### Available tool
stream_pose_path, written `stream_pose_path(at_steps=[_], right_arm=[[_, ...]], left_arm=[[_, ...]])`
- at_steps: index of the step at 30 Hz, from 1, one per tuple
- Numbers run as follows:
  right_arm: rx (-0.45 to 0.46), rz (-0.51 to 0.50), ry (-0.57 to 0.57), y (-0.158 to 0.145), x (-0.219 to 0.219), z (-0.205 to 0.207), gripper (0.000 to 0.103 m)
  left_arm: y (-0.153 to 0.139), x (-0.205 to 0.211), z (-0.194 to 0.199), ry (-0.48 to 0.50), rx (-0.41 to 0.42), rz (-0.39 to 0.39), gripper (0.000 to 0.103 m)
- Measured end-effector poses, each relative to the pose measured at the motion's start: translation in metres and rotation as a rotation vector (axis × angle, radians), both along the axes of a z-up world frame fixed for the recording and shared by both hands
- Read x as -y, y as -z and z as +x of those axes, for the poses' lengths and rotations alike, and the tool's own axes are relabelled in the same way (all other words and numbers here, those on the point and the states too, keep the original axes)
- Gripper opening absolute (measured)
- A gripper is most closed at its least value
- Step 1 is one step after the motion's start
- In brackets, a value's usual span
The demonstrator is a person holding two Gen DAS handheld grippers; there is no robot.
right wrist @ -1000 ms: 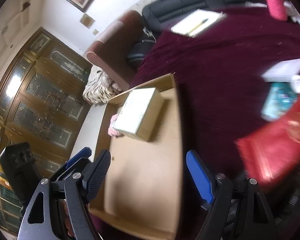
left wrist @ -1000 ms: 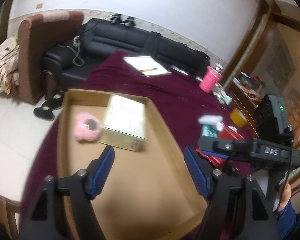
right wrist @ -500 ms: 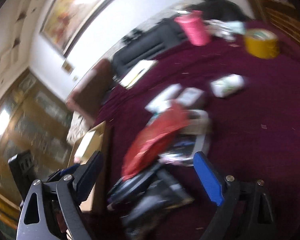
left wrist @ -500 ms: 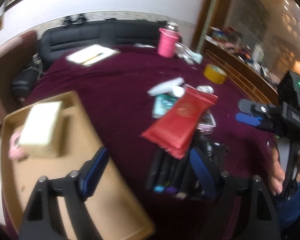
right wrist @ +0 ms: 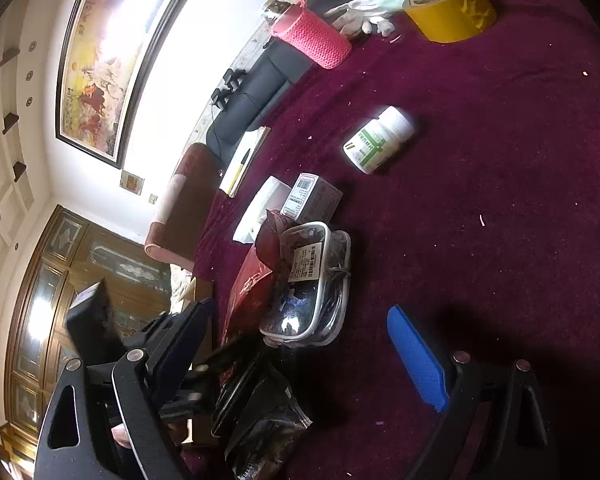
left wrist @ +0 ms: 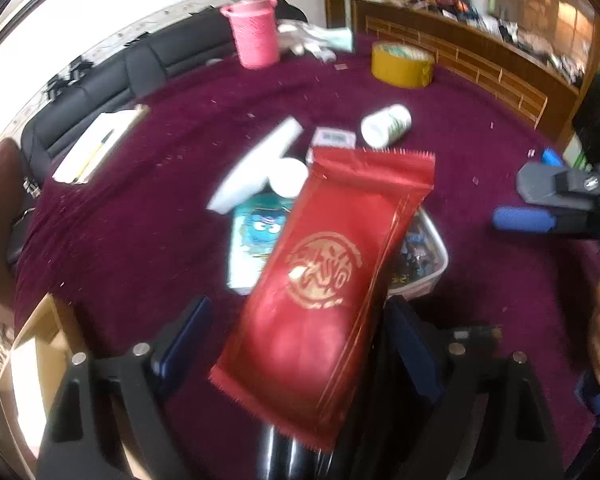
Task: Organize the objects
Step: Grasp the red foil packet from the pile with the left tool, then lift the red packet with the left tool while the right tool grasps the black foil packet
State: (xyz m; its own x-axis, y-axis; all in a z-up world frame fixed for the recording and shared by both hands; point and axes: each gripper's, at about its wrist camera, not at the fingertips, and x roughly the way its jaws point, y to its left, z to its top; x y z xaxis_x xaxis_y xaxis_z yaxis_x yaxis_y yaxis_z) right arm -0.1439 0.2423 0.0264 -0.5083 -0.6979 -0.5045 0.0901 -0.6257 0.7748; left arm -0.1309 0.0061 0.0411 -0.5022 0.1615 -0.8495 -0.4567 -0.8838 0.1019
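One red pouch, one pill bottle, one tape roll, one pink cup.

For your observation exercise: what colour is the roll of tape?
Yellow, clearest in the right wrist view: roll of tape.

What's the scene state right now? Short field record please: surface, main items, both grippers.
surface: dark red tablecloth
centre pile: glossy red foil packet lying over a clear plastic pouch
loose items: white pill bottle with green label on its side; yellow tape roll; pink knitted cup
left gripper: jaws opening, red packet between them, not pressed
right gripper: open, empty
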Motion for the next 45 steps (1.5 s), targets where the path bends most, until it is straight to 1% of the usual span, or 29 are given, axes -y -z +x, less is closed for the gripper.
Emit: stream_pose_path(at_steps=[1,2,3,4,6,8,11,13,14,17,21,23,25,26,28,29,30,31,32,33,34,36,37,38,40,41,42,44,45], right_arm=[[0.001,0.001,0.001,0.001,0.0,0.0,0.096],[0.003,-0.001,0.003,0.002,0.0,0.0,0.095],[0.006,-0.005,-0.001,0.002,0.001,-0.001,0.096],[0.008,-0.006,-0.005,0.002,0.002,-0.001,0.096],[0.008,-0.003,-0.005,0.003,0.003,0.0,0.096],[0.007,-0.004,-0.005,0.003,0.002,0.0,0.096],[0.011,0.001,-0.016,0.003,0.004,0.0,0.096],[0.014,0.004,-0.03,0.005,0.007,-0.001,0.096],[0.018,0.01,-0.043,0.005,0.01,0.0,0.096],[0.036,0.018,-0.112,0.011,0.025,0.002,0.096],[0.047,0.031,-0.23,0.016,0.057,0.009,0.096],[0.049,0.031,-0.283,0.017,0.068,0.015,0.096],[0.065,-0.003,-0.354,0.017,0.077,0.026,0.096],[0.076,-0.009,-0.41,0.016,0.083,0.035,0.096],[0.056,-0.002,-0.573,0.01,0.098,0.064,0.096],[0.042,0.003,-0.647,0.008,0.103,0.076,0.096],[0.018,0.024,-0.726,0.004,0.108,0.094,0.096],[-0.008,0.067,-0.768,0.0,0.111,0.107,0.096],[-0.042,0.134,-0.788,-0.004,0.112,0.119,0.096],[-0.079,0.209,-0.789,-0.01,0.111,0.128,0.096],[-0.107,0.26,-0.776,-0.015,0.108,0.132,0.096],[-0.153,0.373,-0.721,-0.027,0.102,0.134,0.096],[-0.172,0.409,-0.702,-0.033,0.1,0.133,0.096],[-0.185,0.424,-0.701,-0.037,0.1,0.133,0.096],[-0.225,0.476,-0.704,-0.045,0.109,0.139,0.096],[-0.255,0.512,-0.72,-0.046,0.114,0.141,0.096],[-0.287,0.555,-0.766,-0.046,0.128,0.147,0.096],[-0.349,0.63,-0.874,-0.041,0.152,0.163,0.096],[-0.37,0.659,-0.909,-0.039,0.157,0.17,0.095]], left_arm=[[0.004,-0.003,-0.003,-0.004,0.003,-0.01,0.087],[0.006,-0.004,-0.005,-0.006,0.007,0.001,0.082],[0.008,-0.003,-0.006,-0.015,0.023,0.025,0.067],[0.009,-0.002,-0.007,-0.028,0.036,0.045,0.065],[0.008,0.0,-0.003,-0.047,0.024,0.069,0.058],[0.007,0.005,0.003,-0.071,0.012,0.101,0.056],[0.003,0.018,0.018,-0.146,0.003,0.151,0.052],[-0.002,0.026,0.029,-0.176,0.001,0.195,0.052],[-0.005,0.034,0.039,-0.194,-0.001,0.229,0.052],[-0.01,0.05,0.067,-0.233,-0.011,0.294,0.052],[-0.02,0.068,0.102,-0.268,-0.071,0.317,0.052],[-0.023,0.076,0.116,-0.282,-0.074,0.343,0.052],[-0.024,0.081,0.125,-0.287,-0.075,0.357,0.052],[-0.025,0.084,0.132,-0.291,-0.084,0.35,0.05],[-0.029,0.086,0.141,-0.288,-0.099,0.342,0.037],[-0.032,0.09,0.147,-0.287,-0.105,0.354,0.034],[-0.035,0.094,0.151,-0.289,-0.107,0.366,0.034],[-0.037,0.098,0.155,-0.29,-0.111,0.379,0.034],[-0.04,0.101,0.158,-0.292,-0.116,0.39,0.034],[-0.042,0.104,0.159,-0.292,-0.122,0.395,0.034],[-0.042,0.106,0.16,-0.29,-0.121,0.394,0.034],[-0.038,0.104,0.156,-0.284,-0.109,0.389,0.034],[-0.036,0.104,0.156,-0.283,-0.105,0.384,0.034],[-0.033,0.102,0.153,-0.286,-0.091,0.373,0.034],[-0.03,0.099,0.15,-0.289,-0.061,0.376,0.036],[-0.03,0.099,0.15,-0.284,-0.053,0.385,0.043],[-0.031,0.098,0.15,-0.288,-0.055,0.384,0.054],[-0.034,0.1,0.151,-0.3,-0.071,0.374,0.063],[-0.036,0.101,0.151,-0.305,-0.077,0.374,0.064]])
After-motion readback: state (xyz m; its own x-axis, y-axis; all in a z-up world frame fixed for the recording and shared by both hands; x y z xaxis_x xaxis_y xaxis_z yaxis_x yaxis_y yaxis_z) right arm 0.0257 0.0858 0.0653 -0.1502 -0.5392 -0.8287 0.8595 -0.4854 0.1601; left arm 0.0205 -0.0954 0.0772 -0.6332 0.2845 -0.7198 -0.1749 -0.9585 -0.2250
